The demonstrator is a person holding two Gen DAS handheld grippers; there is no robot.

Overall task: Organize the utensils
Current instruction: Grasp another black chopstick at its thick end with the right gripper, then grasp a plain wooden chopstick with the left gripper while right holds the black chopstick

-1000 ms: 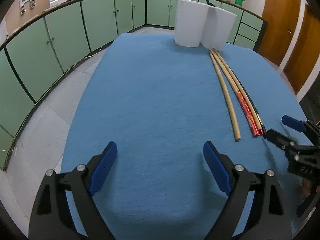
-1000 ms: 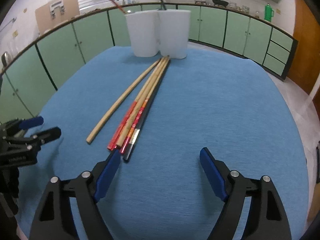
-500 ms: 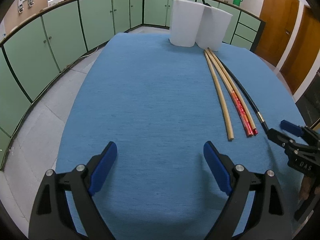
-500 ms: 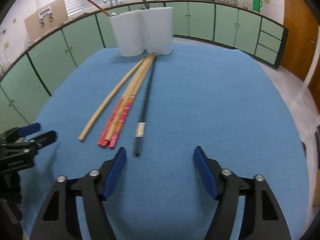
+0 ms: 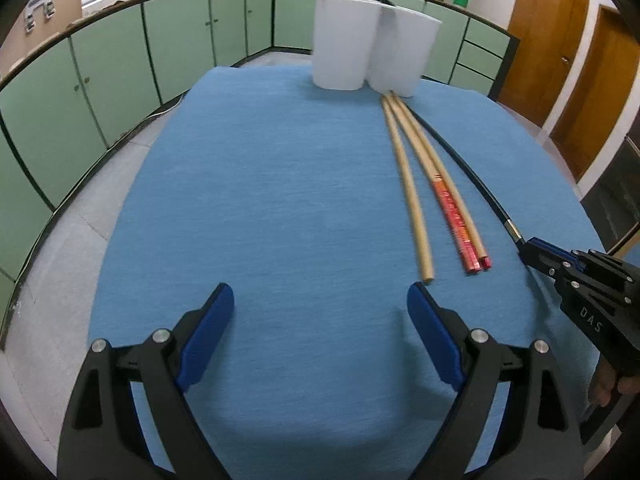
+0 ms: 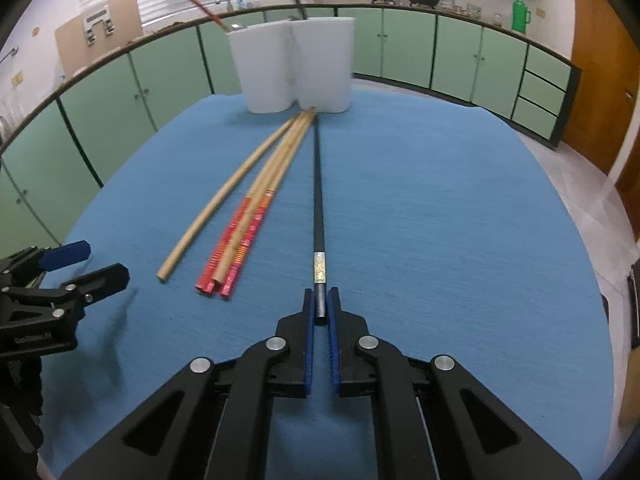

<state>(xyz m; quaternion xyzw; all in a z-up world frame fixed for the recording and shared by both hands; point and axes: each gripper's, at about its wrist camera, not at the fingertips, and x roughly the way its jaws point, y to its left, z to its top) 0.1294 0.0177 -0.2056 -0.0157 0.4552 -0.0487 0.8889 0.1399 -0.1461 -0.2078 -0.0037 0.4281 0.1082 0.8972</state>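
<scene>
Several long chopsticks lie on the blue table, tips toward two white holders (image 6: 296, 66) at the back. My right gripper (image 6: 320, 300) is shut on the near end of the black chopstick (image 6: 318, 200). To its left lie the red-ended chopsticks (image 6: 240, 236) and a plain wooden one (image 6: 216, 208). My left gripper (image 5: 320, 308) is open and empty over bare cloth, left of the wooden chopstick (image 5: 410, 188). The left wrist view shows the right gripper (image 5: 536, 254) on the black chopstick (image 5: 468, 172). A red stick and a black stick stand in the holders (image 5: 372, 46).
The blue table cloth (image 5: 260, 200) ends in a rounded edge above a grey tiled floor on the left. Green cabinets (image 5: 100, 76) ring the room. Brown doors (image 5: 560, 48) stand at the right. My left gripper shows at the left in the right wrist view (image 6: 80, 268).
My right gripper moved forward over the black chopstick and shut on its near end. The black chopstick now lies apart from the others. My left gripper stayed open and moved slightly closer to the holders.
</scene>
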